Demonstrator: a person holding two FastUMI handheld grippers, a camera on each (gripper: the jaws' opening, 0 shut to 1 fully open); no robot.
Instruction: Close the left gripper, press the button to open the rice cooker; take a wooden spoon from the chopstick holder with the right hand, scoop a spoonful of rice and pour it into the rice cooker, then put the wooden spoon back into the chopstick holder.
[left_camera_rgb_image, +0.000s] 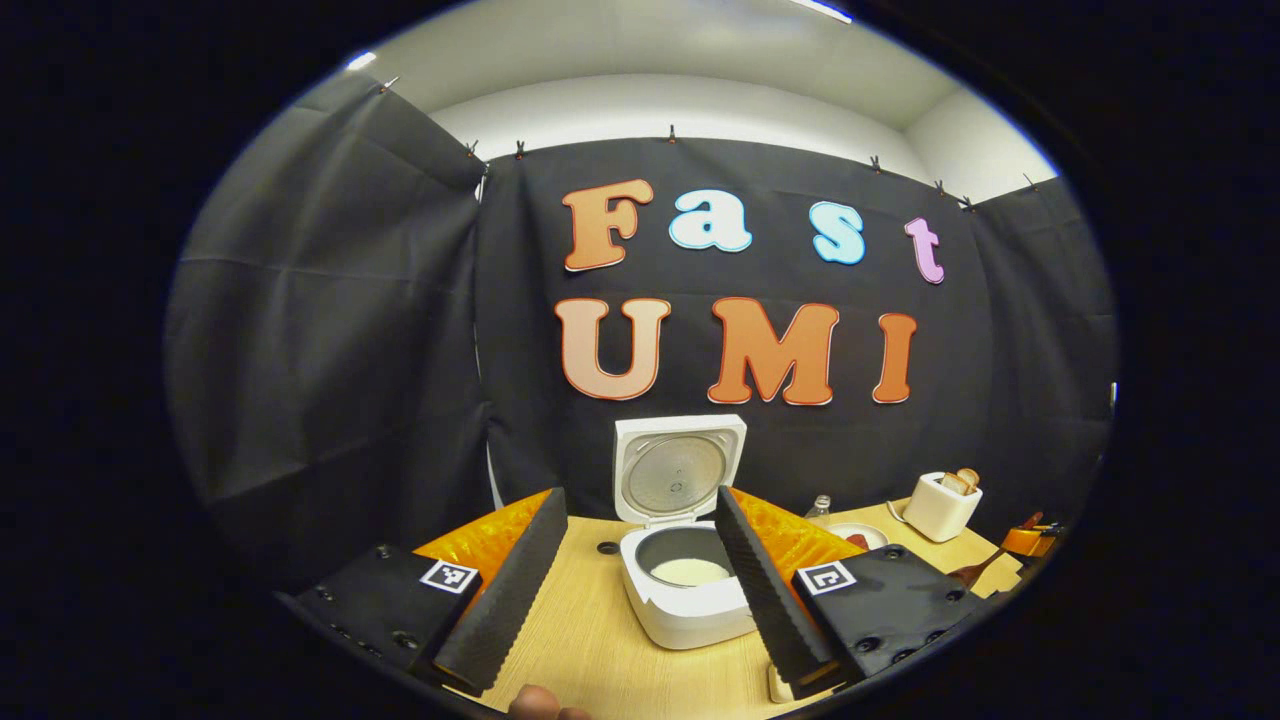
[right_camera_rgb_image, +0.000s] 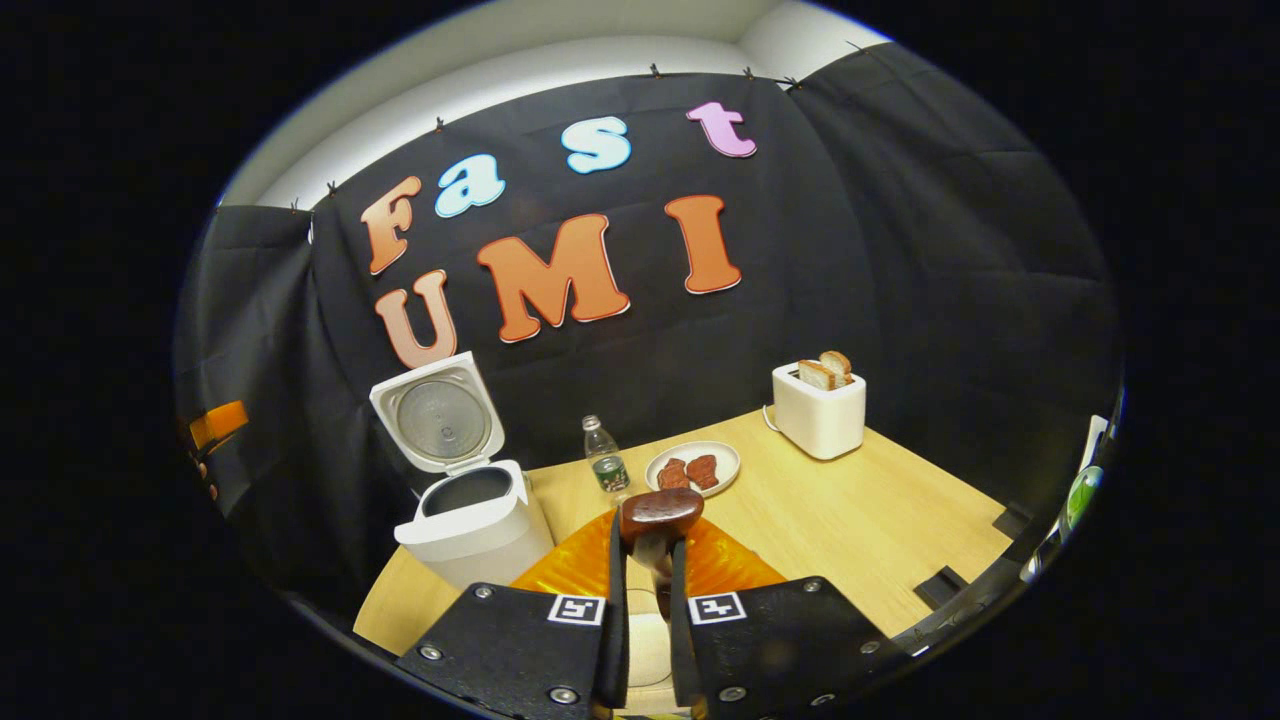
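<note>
The white rice cooker (left_camera_rgb_image: 690, 610) stands on the wooden table with its lid (left_camera_rgb_image: 680, 470) raised upright, and a pale layer of rice (left_camera_rgb_image: 690, 572) lies in its pot. My left gripper (left_camera_rgb_image: 640, 497) is open, one finger on each side of the cooker, holding nothing. In the right gripper view the cooker (right_camera_rgb_image: 480, 530) sits to the left, lid up. My right gripper (right_camera_rgb_image: 648, 548) is shut on the handle of a dark wooden spoon (right_camera_rgb_image: 660, 512), whose bowl sticks up past the fingertips. Whether the spoon carries rice is hidden. A whitish object (right_camera_rgb_image: 645, 630) lies below the fingers.
A white toaster (right_camera_rgb_image: 820, 410) with bread slices stands at the back right. A plate (right_camera_rgb_image: 725, 455) with reddish pieces and a small bottle (right_camera_rgb_image: 603, 455) sit between toaster and cooker. The other gripper (left_camera_rgb_image: 1030, 540) with the spoon shows at the far right of the left gripper view.
</note>
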